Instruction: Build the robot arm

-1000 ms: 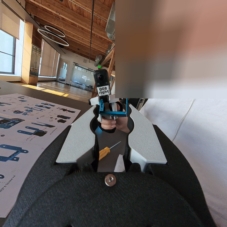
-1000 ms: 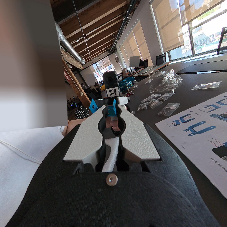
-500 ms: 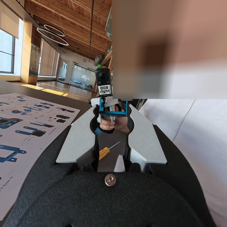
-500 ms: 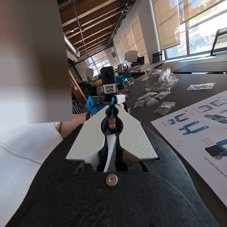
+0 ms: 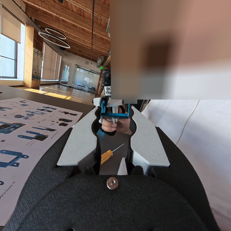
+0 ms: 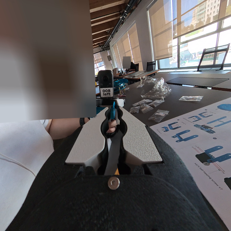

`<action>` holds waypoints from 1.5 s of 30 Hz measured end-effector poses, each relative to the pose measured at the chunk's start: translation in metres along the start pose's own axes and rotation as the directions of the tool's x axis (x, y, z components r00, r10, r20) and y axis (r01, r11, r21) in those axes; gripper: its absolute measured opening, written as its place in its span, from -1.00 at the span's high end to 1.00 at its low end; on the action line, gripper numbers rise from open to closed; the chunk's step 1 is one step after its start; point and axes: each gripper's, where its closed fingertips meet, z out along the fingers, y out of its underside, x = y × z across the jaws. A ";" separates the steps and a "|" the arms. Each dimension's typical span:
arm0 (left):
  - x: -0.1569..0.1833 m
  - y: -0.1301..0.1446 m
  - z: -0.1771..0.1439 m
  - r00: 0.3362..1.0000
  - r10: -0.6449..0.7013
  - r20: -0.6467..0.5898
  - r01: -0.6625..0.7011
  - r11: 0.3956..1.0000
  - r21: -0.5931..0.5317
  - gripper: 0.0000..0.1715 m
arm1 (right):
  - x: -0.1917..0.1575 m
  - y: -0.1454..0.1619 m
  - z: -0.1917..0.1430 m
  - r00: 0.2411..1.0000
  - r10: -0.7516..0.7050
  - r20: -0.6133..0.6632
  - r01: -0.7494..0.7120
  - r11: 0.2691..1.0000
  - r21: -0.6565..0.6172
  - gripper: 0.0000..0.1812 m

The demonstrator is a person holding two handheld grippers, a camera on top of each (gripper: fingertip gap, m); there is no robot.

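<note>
A blue metal U-shaped bracket hangs in the air between my two grippers, which face each other above a dark table. My left gripper has its jaws set wide, with the white fingertips against the bracket's two outer sides. My right gripper is nearly closed and pinches one thin upright flange of the bracket. In the left wrist view the right gripper's camera stands just behind the bracket. A person's thumb shows below it.
A yellow-handled screwdriver and a white foam scrap lie on the table under the left gripper. Printed assembly sheets lie beside it. Small bags of screws and crumpled clear plastic lie farther off. A person in a white shirt sits close. My left and right fingertips are right by each other.
My right gripper's jaws have narrowed from partly open to a pinch on the bracket's flange, and its view has swung. The left gripper has barely moved.
</note>
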 end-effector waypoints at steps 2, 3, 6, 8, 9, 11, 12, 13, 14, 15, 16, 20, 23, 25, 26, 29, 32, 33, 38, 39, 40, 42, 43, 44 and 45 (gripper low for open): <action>-0.001 0.001 0.000 1.000 -0.002 0.004 0.002 1.000 -0.005 0.48 | 0.000 0.001 0.000 1.000 -0.015 -0.004 0.015 1.000 -0.007 1.00; 0.000 0.001 0.000 1.000 -0.006 0.000 0.006 1.000 -0.006 0.48 | -0.001 0.002 0.000 1.000 -0.025 -0.007 0.025 1.000 -0.010 1.00; 0.000 0.003 0.001 1.000 -0.001 -0.001 0.001 1.000 -0.022 0.48 | -0.001 0.002 0.000 0.998 -0.055 -0.010 0.055 0.998 -0.028 1.00; -0.001 0.008 0.001 1.000 0.020 0.014 -0.019 0.998 -0.067 0.46 | -0.001 0.004 -0.001 0.997 -0.077 -0.014 0.076 0.996 -0.049 1.00; -0.005 0.011 0.002 0.999 0.037 0.040 -0.033 0.995 -0.092 0.37 | -0.001 0.005 -0.002 0.996 -0.093 -0.016 0.092 0.994 -0.059 1.00; -0.007 0.016 0.000 0.995 0.073 0.061 -0.063 0.987 -0.146 0.22 | -0.003 0.006 -0.003 0.992 -0.123 0.002 0.123 0.989 -0.083 1.00; -0.007 0.018 -0.001 0.994 0.088 0.064 -0.075 0.982 -0.173 0.18 | -0.003 0.007 -0.003 0.991 -0.132 0.002 0.132 0.987 -0.095 1.00; -0.007 0.019 -0.002 0.992 0.103 0.067 -0.088 0.977 -0.192 0.18 | -0.002 0.009 -0.003 0.990 -0.142 -0.002 0.141 0.983 -0.115 1.00; -0.006 0.018 -0.004 0.991 0.118 0.067 -0.102 0.973 -0.206 0.19 | -0.001 0.011 -0.003 0.988 -0.156 0.000 0.155 0.979 -0.134 1.00; -0.005 0.019 -0.005 0.989 0.132 0.062 -0.115 0.968 -0.225 0.22 | -0.001 0.013 -0.003 0.985 -0.172 0.003 0.171 0.973 -0.154 1.00; -0.005 0.021 -0.006 0.987 0.147 0.065 -0.126 0.960 -0.251 0.23 | -0.001 0.014 -0.003 0.982 -0.191 0.004 0.189 0.967 -0.171 1.00; -0.001 0.029 -0.005 0.978 0.197 0.064 -0.165 0.927 -0.337 0.24 | 0.003 0.021 -0.002 0.964 -0.267 0.019 0.263 0.933 -0.247 1.00; 0.000 0.032 -0.003 0.973 0.220 0.071 -0.181 0.914 -0.363 0.20 | 0.003 0.026 0.000 0.962 -0.269 0.038 0.269 0.923 -0.273 1.00; -0.003 0.038 -0.005 0.967 0.242 0.080 -0.190 0.895 -0.404 0.25 | -0.001 0.028 0.002 0.964 -0.257 0.063 0.264 0.924 -0.277 1.00; -0.004 0.040 -0.007 0.965 0.250 0.078 -0.196 0.887 -0.418 0.28 | -0.003 0.030 0.003 0.964 -0.255 0.073 0.265 0.921 -0.284 1.00; -0.002 0.044 -0.009 0.967 0.246 0.061 -0.195 0.876 -0.441 0.36 | -0.004 0.038 0.006 0.957 -0.277 0.085 0.289 0.900 -0.327 1.00; 0.000 0.047 -0.009 0.971 0.238 0.041 -0.195 0.874 -0.446 0.40 | -0.003 0.039 0.005 0.958 -0.274 0.088 0.288 0.898 -0.334 1.00; 0.001 0.047 -0.008 0.972 0.234 0.037 -0.194 0.876 -0.443 0.39 | -0.003 0.040 0.005 0.959 -0.269 0.088 0.283 0.899 -0.335 1.00; -0.001 0.051 -0.008 0.976 0.212 0.045 -0.169 0.874 -0.455 0.44 | 0.000 0.043 0.004 0.956 -0.282 0.079 0.292 0.892 -0.346 1.00; -0.001 0.051 -0.007 0.975 0.216 0.047 -0.171 0.873 -0.457 0.45 | 0.000 0.043 0.004 0.958 -0.274 0.080 0.284 0.894 -0.345 1.00; -0.002 0.051 -0.007 0.975 0.218 0.051 -0.171 0.873 -0.458 0.45 | 0.001 0.043 0.004 0.960 -0.268 0.077 0.278 0.897 -0.344 1.00; -0.003 0.050 -0.007 0.975 0.214 0.059 -0.164 0.875 -0.456 0.45 | 0.001 0.042 0.004 0.962 -0.263 0.070 0.271 0.901 -0.338 1.00; -0.004 0.050 -0.006 0.973 0.221 0.061 -0.171 0.876 -0.451 0.45 | 0.002 0.041 0.004 0.962 -0.265 0.064 0.271 0.903 -0.334 1.00; -0.006 0.048 -0.006 0.968 0.240 0.069 -0.186 0.878 -0.442 0.45 | 0.003 0.041 0.004 0.961 -0.271 0.053 0.273 0.903 -0.332 1.00; -0.007 0.047 -0.006 0.965 0.253 0.076 -0.196 0.879 -0.434 0.44 | 0.005 0.041 0.004 0.962 -0.269 0.041 0.267 0.904 -0.333 1.00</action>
